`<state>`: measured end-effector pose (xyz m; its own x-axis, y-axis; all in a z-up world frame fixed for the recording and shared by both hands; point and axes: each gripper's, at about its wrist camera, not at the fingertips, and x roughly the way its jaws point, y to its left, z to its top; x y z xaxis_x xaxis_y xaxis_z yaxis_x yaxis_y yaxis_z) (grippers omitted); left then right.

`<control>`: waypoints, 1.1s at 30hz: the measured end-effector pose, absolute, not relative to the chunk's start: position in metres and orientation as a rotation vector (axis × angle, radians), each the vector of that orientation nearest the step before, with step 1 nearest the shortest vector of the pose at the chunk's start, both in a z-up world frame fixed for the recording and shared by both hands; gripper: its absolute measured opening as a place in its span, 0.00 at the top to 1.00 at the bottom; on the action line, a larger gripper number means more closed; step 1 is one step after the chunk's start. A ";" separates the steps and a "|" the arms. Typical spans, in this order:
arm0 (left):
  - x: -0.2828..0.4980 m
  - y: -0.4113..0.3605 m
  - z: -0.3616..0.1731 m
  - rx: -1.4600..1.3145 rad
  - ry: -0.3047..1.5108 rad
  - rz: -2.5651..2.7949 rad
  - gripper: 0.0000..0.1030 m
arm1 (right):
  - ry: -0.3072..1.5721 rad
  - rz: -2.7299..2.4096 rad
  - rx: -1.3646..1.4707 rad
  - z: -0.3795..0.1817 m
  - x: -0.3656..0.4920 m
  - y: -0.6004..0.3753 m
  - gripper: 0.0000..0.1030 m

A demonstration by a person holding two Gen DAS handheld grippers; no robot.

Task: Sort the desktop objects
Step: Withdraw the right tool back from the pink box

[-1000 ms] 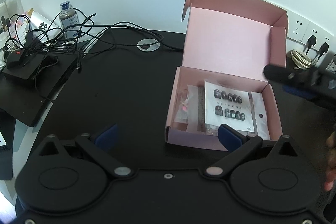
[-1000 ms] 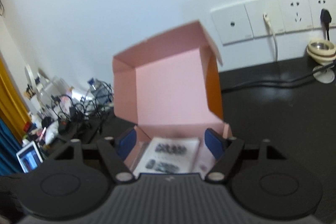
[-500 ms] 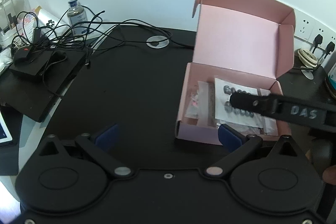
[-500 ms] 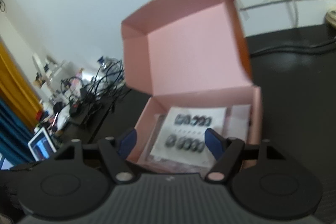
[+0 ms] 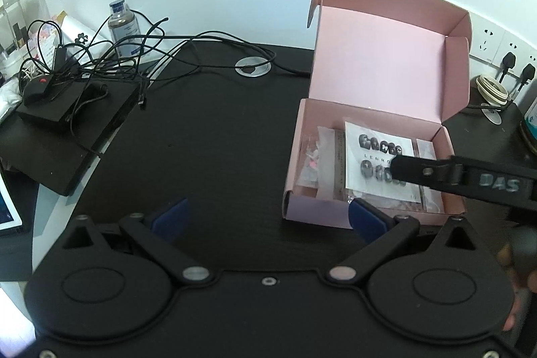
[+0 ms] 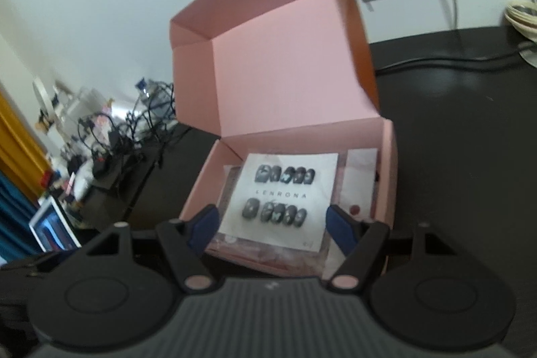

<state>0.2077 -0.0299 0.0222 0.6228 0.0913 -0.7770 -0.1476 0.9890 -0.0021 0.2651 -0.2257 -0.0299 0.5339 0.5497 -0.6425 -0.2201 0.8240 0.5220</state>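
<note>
The right gripper (image 6: 270,225) is coming down over the open pink box (image 5: 295,156), tipping further downward than a second ago, when it was looking mostly at the raised lid. Now the white card (image 6: 278,193) with the printed nails is lying right between its blue fingers (image 6: 337,223), which are standing wide apart with nothing in them. From the left side, its dark finger is reaching across the card (image 5: 376,156) inside the box.

The left gripper (image 5: 266,220) is hanging over the black desk (image 5: 208,143), also spread wide and empty, just in front of the box's near wall, and it is not shifting.

I'd say the right hand is lining up to pick the card or the packets under it out of the box; no grasp is being made yet.
</note>
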 end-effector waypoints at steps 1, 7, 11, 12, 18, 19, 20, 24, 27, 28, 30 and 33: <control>0.208 -0.030 0.023 -0.071 0.886 0.137 0.01 | 0.888 0.470 0.417 -0.028 0.263 -0.229 0.32; 0.209 -0.034 0.024 -0.076 0.881 0.127 0.01 | 0.868 0.451 0.436 -0.021 0.255 -0.248 0.32; 0.209 -0.037 0.024 -0.071 0.880 0.113 0.01 | 0.862 0.443 0.460 -0.019 0.251 -0.251 0.31; 0.209 -0.037 0.024 -0.068 0.880 0.110 0.01 | 0.863 0.444 0.465 -0.019 0.250 -0.251 0.31; 0.213 -0.036 0.027 -0.032 0.870 0.087 0.01 | 0.856 0.421 0.482 -0.018 0.247 -0.258 0.31; 0.214 -0.035 0.028 -0.032 0.861 0.087 0.01 | 0.850 0.420 0.491 -0.017 0.247 -0.260 0.31; 0.216 -0.032 0.030 -0.035 0.855 0.088 0.01 | 0.844 0.417 0.497 -0.016 0.246 -0.262 0.31; 0.226 -0.020 0.037 -0.059 0.841 0.094 0.01 | 0.812 0.401 0.492 -0.007 0.246 -0.267 0.31; 0.233 -0.012 0.041 -0.059 0.828 0.097 0.01 | 0.785 0.381 0.453 0.002 0.245 -0.269 0.31; 0.236 -0.010 0.043 -0.057 0.824 0.092 0.01 | 0.777 0.370 0.437 0.005 0.245 -0.269 0.31; 0.241 -0.008 0.045 -0.047 0.818 0.085 0.01 | 0.772 0.349 0.396 0.010 0.244 -0.267 0.31; 0.246 -0.007 0.046 -0.035 0.816 0.084 0.01 | 0.776 0.306 0.319 0.016 0.241 -0.262 0.29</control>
<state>0.2457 -0.0073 0.0459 0.6823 0.0613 -0.7285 -0.0879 0.9961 0.0015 0.2405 -0.2616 0.0155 0.6749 0.3824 -0.6311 -0.1513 0.9088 0.3888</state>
